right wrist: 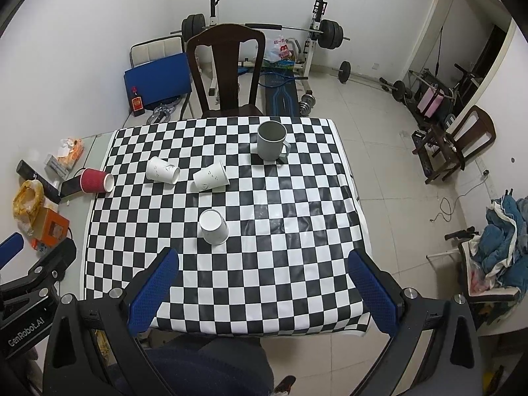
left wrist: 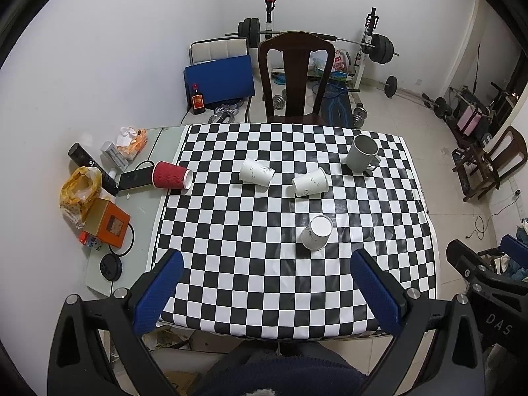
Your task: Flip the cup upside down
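- Grippers first, nearest the cameras: the left gripper (left wrist: pixel 265 283) and the right gripper (right wrist: pixel 262 280) both hang above the near edge of the checkered table (left wrist: pixel 231 280), blue pads spread wide, holding nothing and touching nothing.
- Nearest cup: a white paper cup (left wrist: pixel 316 233) stands with its flat base up, seemingly already inverted.
- Further back, two more white paper cups lie on their sides near each other, one to the left (left wrist: pixel 256 172) and one to the right (left wrist: pixel 310 182); a red ribbed cup (left wrist: pixel 172 175) lies on its side at the table's left edge.
- Farthest is the grey mug (left wrist: pixel 362 152), upright, mouth open, handle toward the right.
- Handling, as a judgement: paper cups are light and crush easily, so pinch gently across the mid-wall; the mug looks heavier, rigid and smooth, so it needs a firmer hold across the body.
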A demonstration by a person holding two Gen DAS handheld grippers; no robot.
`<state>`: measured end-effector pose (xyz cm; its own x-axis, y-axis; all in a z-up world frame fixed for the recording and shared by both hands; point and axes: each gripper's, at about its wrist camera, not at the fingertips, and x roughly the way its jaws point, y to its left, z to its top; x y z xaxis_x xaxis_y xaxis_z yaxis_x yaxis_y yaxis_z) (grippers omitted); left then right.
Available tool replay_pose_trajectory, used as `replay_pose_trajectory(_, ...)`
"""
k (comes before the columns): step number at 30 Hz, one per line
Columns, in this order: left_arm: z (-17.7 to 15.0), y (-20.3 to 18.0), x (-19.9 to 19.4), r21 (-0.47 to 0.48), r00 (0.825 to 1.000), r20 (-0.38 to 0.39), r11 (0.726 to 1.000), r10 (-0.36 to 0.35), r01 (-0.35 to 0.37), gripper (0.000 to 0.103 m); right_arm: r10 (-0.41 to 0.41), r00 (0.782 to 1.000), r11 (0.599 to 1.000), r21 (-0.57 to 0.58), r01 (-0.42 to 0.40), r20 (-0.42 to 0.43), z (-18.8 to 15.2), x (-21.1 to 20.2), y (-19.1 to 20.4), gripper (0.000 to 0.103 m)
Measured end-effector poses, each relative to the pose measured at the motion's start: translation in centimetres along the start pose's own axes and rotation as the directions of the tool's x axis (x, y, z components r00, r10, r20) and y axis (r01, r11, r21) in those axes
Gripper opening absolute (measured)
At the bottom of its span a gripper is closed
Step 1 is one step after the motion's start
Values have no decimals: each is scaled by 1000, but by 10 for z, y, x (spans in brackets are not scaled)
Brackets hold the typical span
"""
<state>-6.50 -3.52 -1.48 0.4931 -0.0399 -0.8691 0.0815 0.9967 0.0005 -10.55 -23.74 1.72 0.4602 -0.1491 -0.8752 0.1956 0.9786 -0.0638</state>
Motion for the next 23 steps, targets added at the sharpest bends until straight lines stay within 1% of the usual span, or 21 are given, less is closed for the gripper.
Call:
replay_pose_trajectory(6,-8,11,-4,1,1000,8,1000,0,0,103,1,1000,1000,-1,-1,0,1,0,0,103)
replay_pose_trajectory(23,-6,8,-3,3,1000,4,1000,1,-1,103,0,1000,1000,2,0,0,3,0,-2,103)
